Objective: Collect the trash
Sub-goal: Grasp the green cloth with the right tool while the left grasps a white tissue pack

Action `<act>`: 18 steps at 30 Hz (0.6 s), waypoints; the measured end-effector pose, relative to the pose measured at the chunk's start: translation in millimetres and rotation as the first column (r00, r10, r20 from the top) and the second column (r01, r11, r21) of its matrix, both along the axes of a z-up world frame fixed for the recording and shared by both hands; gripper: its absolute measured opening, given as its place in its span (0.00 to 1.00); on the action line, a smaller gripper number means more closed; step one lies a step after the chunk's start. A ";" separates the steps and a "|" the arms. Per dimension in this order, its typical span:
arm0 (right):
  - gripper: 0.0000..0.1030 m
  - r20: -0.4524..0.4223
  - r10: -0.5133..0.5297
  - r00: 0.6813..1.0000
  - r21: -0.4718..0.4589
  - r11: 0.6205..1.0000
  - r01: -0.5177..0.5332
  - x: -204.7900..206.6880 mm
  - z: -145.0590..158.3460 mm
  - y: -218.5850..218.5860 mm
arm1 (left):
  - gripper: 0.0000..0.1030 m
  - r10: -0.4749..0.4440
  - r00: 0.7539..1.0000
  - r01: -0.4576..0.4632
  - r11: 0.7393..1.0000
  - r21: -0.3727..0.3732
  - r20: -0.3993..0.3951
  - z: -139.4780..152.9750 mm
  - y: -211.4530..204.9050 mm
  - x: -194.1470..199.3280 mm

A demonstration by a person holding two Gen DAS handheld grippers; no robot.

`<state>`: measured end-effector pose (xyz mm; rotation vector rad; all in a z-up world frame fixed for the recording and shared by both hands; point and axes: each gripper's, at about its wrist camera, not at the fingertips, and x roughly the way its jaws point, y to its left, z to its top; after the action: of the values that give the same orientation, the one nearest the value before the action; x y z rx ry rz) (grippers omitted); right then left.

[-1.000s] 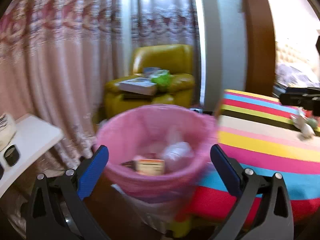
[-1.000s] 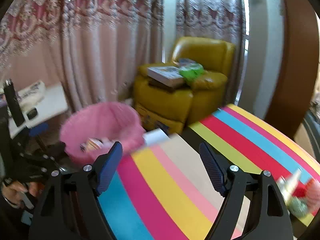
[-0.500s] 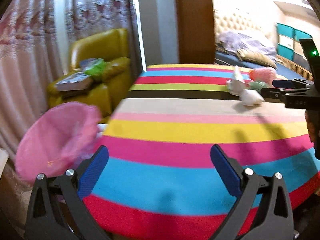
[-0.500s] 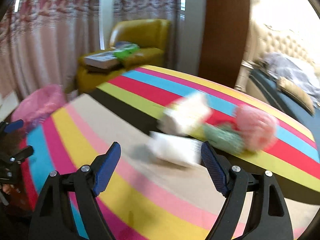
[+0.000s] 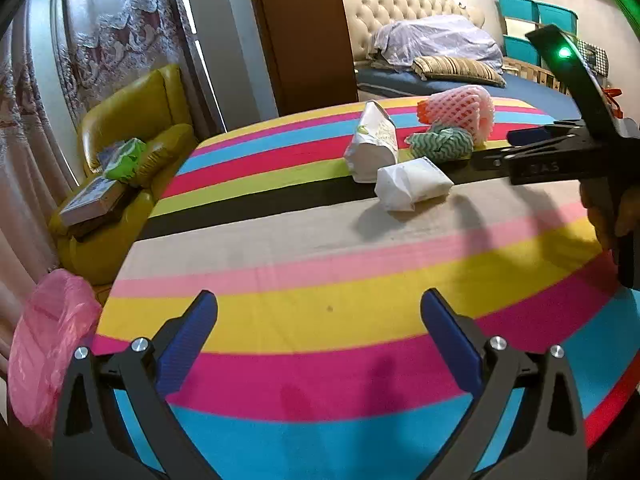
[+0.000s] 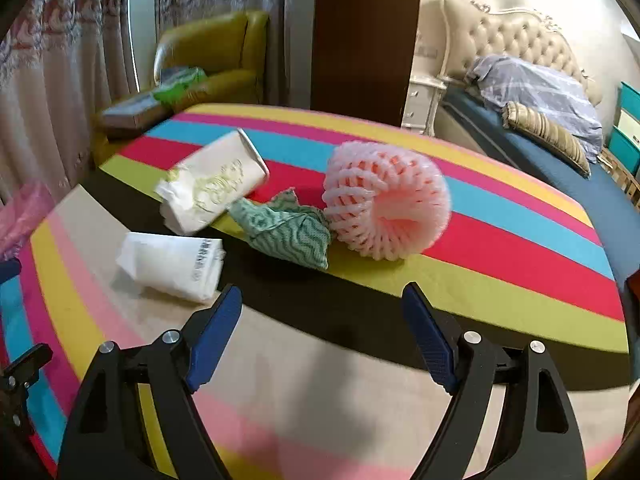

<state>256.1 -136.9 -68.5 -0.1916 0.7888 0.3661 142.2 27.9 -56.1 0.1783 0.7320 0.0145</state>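
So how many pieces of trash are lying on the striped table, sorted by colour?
White: 2, the paper cup and the tissue pack
Green: 1, the crumpled cloth
Pink: 1, the foam fruit net
Total: 4

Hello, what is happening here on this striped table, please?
A person holds a gripper in each hand and is collecting trash. Both the left gripper and the right gripper are open and hold nothing. On the striped table lie a pink foam net, a green cloth, a crushed paper cup and a white wrapper. The right gripper points at this pile. The pink bin bag stands beside the table.
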 end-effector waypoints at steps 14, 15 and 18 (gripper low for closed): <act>0.45 -0.030 0.109 0.994 -0.042 0.993 -0.111 53.4 3.8 51.1 | 0.96 0.007 0.999 -0.010 0.998 -0.066 -0.039 1.9 4.8 29.5; 0.36 -0.024 0.108 0.994 -0.034 0.993 -0.109 51.4 4.2 48.3 | 0.96 0.007 0.999 -0.010 0.997 -0.070 -0.044 1.0 4.3 31.1; 0.34 0.003 0.112 0.994 -0.017 0.994 -0.112 38.2 5.7 36.5 | 0.96 0.002 0.997 -0.010 0.995 -0.101 -0.075 -2.6 2.8 38.2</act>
<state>294.3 -100.4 -62.8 -0.2534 0.7793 0.4647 180.4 30.7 -58.6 0.0806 0.8063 -0.0238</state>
